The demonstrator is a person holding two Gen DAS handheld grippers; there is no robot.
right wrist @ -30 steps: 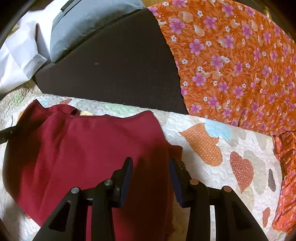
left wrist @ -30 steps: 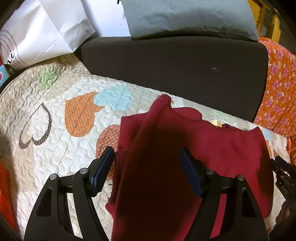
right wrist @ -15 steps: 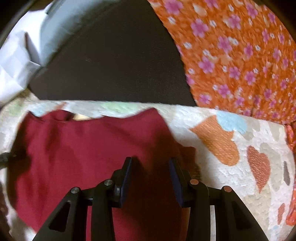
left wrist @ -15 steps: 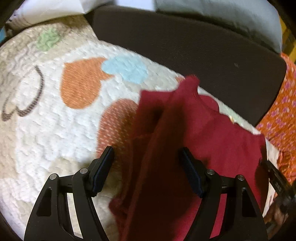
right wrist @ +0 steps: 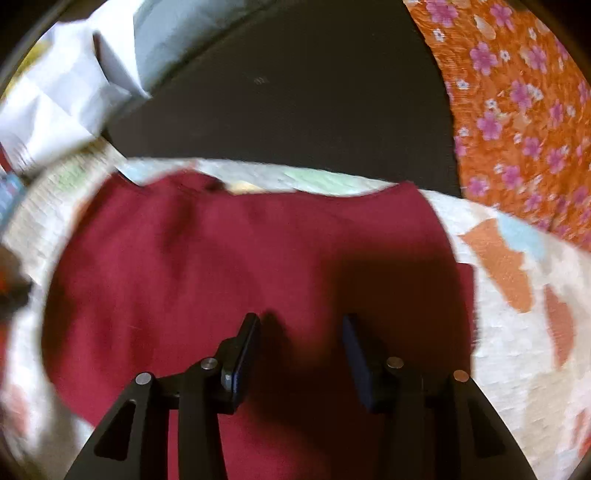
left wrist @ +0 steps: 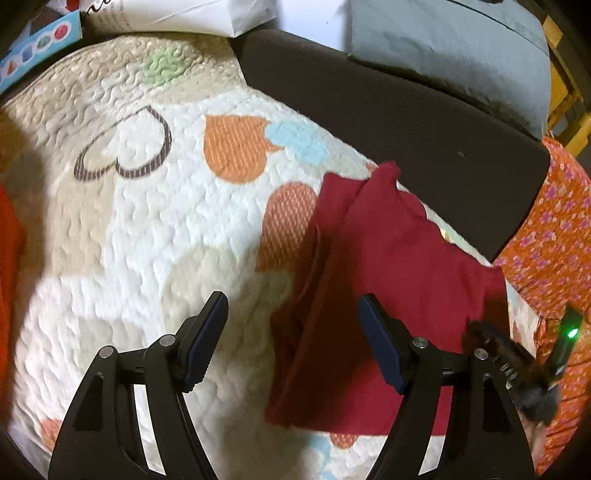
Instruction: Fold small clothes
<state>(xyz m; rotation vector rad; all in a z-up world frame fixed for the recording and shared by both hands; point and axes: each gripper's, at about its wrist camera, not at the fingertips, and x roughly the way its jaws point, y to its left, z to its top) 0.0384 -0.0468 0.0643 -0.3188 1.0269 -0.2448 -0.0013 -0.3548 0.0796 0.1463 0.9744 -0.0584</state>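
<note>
Your left gripper (left wrist: 291, 336) has slid left since a second ago: back then the dark red garment (left wrist: 388, 288) filled the gap between its fingers, and now only the garment's left edge reaches into that gap, with quilt showing under the left finger. Its jaws stand wide apart and grip nothing.

Your right gripper (right wrist: 301, 347) sits over the garment (right wrist: 229, 266), whose cloth now spreads wider across that view, which is blurred. Its jaws have just been opening; they stand partly apart, with red cloth seen between them but neither pad pressing on it.

You have the garment lying on the heart-patterned quilt (left wrist: 147, 221), toward the quilt's far right side, its left part folded over so a doubled strip runs along that edge. Its far edge lies near the dark cushion (left wrist: 406, 122) behind the quilt. Orange flowered cloth (right wrist: 517, 103) lies to the right, and a white paper bag (left wrist: 192, 14) sits at the far left.
</note>
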